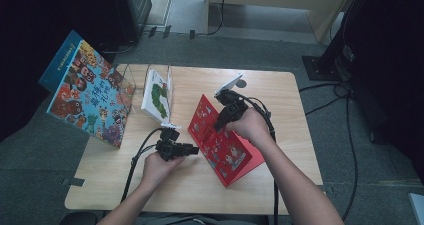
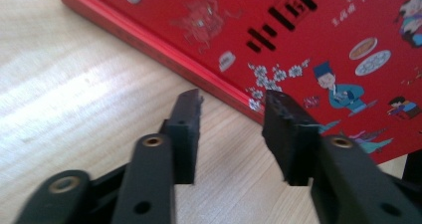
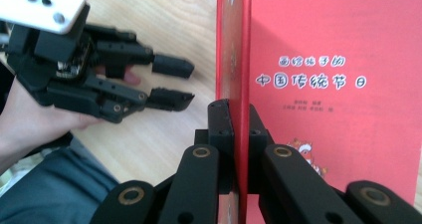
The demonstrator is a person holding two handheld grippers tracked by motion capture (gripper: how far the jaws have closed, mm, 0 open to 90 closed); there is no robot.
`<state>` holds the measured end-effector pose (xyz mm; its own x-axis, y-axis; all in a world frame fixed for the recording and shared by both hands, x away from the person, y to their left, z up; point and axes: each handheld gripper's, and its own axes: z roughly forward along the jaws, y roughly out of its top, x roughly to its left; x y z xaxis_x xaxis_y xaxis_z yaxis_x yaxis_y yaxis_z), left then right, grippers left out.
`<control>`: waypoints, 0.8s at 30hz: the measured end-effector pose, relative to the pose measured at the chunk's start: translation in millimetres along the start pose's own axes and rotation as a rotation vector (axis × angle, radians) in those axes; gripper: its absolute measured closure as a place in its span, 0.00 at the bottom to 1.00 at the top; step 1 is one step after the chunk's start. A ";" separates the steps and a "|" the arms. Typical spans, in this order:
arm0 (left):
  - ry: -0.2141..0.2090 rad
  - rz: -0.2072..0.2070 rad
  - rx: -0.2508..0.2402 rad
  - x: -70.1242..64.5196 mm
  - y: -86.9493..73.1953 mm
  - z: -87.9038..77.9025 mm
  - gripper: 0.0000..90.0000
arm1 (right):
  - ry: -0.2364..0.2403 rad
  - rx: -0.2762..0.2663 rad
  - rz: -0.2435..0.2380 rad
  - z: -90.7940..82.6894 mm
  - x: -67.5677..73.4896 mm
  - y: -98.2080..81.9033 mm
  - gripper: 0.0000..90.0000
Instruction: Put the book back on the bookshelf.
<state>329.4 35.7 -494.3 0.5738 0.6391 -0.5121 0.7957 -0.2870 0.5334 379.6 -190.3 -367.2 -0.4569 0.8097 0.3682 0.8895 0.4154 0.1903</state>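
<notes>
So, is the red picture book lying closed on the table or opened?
Opened: the right gripper pinches the front cover of the red picture book, lifted above the title page.

A staged recording corner in a lab or studio, by the look of it: a small light-wood table [image 1: 200,185] stands alone on grey carpet [image 1: 45,150], with dark stands and black equipment around it. Cables [image 1: 345,115] trail loose across the floor, tape marks sit by the table, and picture books [image 1: 90,92] stand propped in a clear rack [image 1: 145,77] like set-out props.
</notes>
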 end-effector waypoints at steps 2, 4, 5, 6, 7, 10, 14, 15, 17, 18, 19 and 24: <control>-0.001 0.005 -0.013 -0.2 0.3 -0.6 0.57 | 0.008 -0.005 -0.002 -3.1 -0.4 -1.2 0.98; -0.009 -0.003 -0.015 0.6 1.1 -0.3 0.53 | 0.016 -0.010 -0.008 -8.6 -0.1 -2.0 0.98; -0.010 -0.003 -0.015 0.8 1.8 -0.7 0.51 | 0.018 -0.015 -0.013 -12.3 0.3 -2.2 0.98; -0.010 0.000 -0.019 0.4 2.6 -1.2 0.50 | 0.021 -0.024 -0.020 -16.5 0.8 -2.4 0.98; -0.011 0.004 -0.022 -0.2 3.5 -1.9 0.49 | 0.023 -0.032 -0.024 -21.4 1.6 -2.7 0.98; -0.029 0.011 -0.038 -1.7 7.1 -4.2 0.47 | 0.025 -0.054 -0.040 -36.3 3.3 -3.5 0.98; -0.067 0.008 -0.053 -2.7 11.6 -4.9 0.43 | 0.037 -0.074 -0.046 -51.5 3.9 -3.8 0.98; -0.074 0.006 -0.058 -2.9 12.3 -4.5 0.43 | 0.040 -0.076 -0.054 -53.9 4.1 -4.0 0.98; -0.093 -0.001 -0.064 -3.3 13.4 -3.3 0.42 | 0.046 -0.087 -0.066 -57.3 4.1 -4.3 0.98; -0.100 -0.002 -0.068 -3.4 14.1 -2.8 0.42 | 0.053 -0.094 -0.064 -58.8 4.6 -4.7 0.98; -0.106 -0.006 -0.075 -3.7 15.1 -2.2 0.42 | 0.058 -0.098 -0.067 -59.7 5.1 -5.3 0.98; -0.185 0.014 -0.101 -1.0 25.5 -8.2 0.36 | 0.080 -0.123 -0.139 -60.4 12.7 -8.8 0.98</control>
<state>347.5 33.6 -474.7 0.6179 0.4909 -0.6142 0.7694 -0.2163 0.6011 365.9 -208.7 -309.2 -0.5779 0.7110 0.4006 0.8135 0.4628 0.3522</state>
